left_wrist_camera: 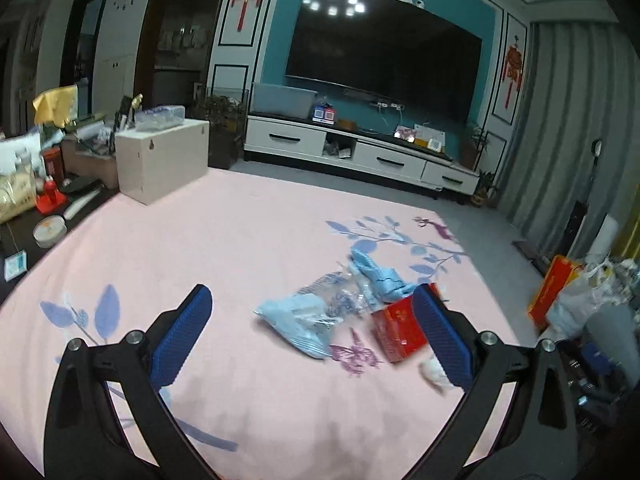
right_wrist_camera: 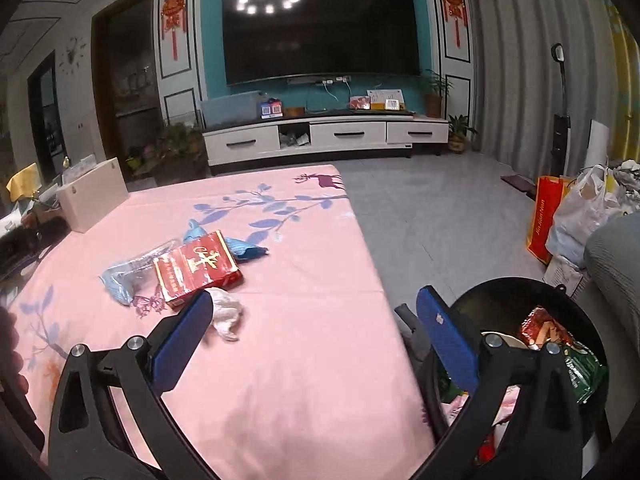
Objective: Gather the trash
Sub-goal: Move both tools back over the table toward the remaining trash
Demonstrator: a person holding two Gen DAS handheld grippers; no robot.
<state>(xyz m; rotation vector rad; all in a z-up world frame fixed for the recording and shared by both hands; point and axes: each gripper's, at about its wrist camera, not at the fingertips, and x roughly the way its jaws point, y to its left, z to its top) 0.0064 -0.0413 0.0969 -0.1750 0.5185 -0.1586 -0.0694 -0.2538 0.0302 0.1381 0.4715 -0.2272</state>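
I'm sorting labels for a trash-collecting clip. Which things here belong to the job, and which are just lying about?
Part of the job:
red box
white crumpled tissue
blue wrappers
black bin, already holding wrappers
left gripper and right gripper, both open

Just lying about:
cream box
orange bag
TV
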